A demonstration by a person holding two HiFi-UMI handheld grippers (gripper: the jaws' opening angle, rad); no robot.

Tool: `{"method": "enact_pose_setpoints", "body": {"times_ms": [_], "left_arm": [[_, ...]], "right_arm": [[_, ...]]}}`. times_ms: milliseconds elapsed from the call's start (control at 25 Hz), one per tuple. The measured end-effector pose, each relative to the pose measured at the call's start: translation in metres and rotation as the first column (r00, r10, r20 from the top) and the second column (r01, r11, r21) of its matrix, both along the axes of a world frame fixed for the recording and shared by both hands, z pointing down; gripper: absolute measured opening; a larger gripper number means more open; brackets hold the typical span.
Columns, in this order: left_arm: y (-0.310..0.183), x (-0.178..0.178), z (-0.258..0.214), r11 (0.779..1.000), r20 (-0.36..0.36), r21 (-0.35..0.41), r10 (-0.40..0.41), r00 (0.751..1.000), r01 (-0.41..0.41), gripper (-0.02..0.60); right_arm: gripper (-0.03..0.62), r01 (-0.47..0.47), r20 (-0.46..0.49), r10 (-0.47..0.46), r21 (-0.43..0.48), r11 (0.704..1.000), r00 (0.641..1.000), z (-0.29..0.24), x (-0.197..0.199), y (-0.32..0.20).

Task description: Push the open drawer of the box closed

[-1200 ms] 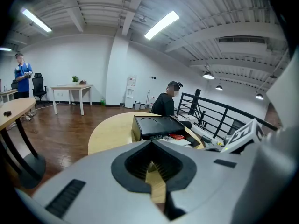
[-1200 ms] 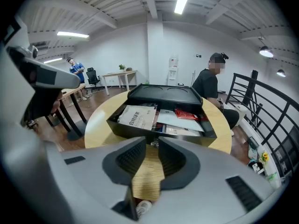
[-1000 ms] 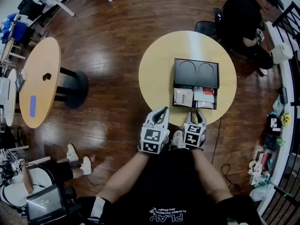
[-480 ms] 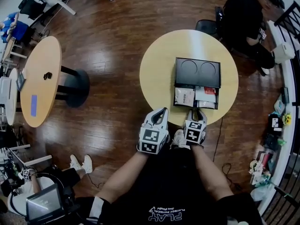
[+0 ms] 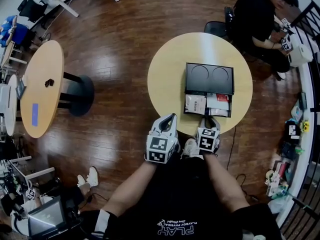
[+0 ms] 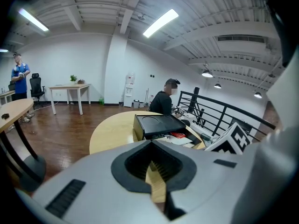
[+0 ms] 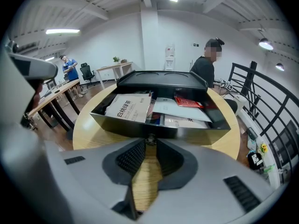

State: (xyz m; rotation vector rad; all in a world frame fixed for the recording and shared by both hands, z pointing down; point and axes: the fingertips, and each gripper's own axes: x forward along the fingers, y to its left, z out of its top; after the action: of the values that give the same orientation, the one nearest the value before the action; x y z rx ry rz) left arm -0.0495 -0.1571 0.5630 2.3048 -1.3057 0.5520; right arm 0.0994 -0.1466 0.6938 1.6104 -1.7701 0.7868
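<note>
Since a second ago we see the right gripper (image 5: pixel 210 122) hold its place while its fingers have just been closing. The drawer (image 5: pixel 208 115) sits as far out as before. At the far right, the seated person (image 5: pixel 255 19) now stretches an arm toward the railing.

In the right gripper view we note the fingers a narrow slit apart, with nothing clamped between the pads. The small knob (image 7: pixel 149 139) on the drawer's near wall shows right at that slit, at the tips. We cannot tell whether the tips touch it.

The drawer is open, pulled toward us out of the black box (image 5: pixel 209 76). The box stands right of centre on the round wooden surface (image 5: pixel 170 69), and we count two round recesses in its top. Inside the drawer a white booklet (image 7: pixel 128 107) lies at the left, white sheets lie in the middle, and a red packet (image 7: pixel 189 101) lies toward the far right.

The left gripper (image 5: pixel 171 119) is just left of the right one, its tips over the near edge of the surface and clear of the drawer. Its fingers are pressed together at the tips, with nothing between them. In its view we see the box and drawer ahead, a little to the right.

A second wooden table (image 5: pixel 42 89) stands well apart at the left.
</note>
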Motion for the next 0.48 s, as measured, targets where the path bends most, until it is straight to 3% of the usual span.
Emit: {"method": "enact_pose_setpoints", "body": {"times_ms": [480], "left_arm": [[-0.005,0.001,0.000,1.000,-0.004,0.000,-0.009,1.000,0.009,-0.003]], "right_arm": [[0.078,0.024,-0.015,-0.023,0.028,0.999,1.000,-0.007,0.003,-0.018]]}}
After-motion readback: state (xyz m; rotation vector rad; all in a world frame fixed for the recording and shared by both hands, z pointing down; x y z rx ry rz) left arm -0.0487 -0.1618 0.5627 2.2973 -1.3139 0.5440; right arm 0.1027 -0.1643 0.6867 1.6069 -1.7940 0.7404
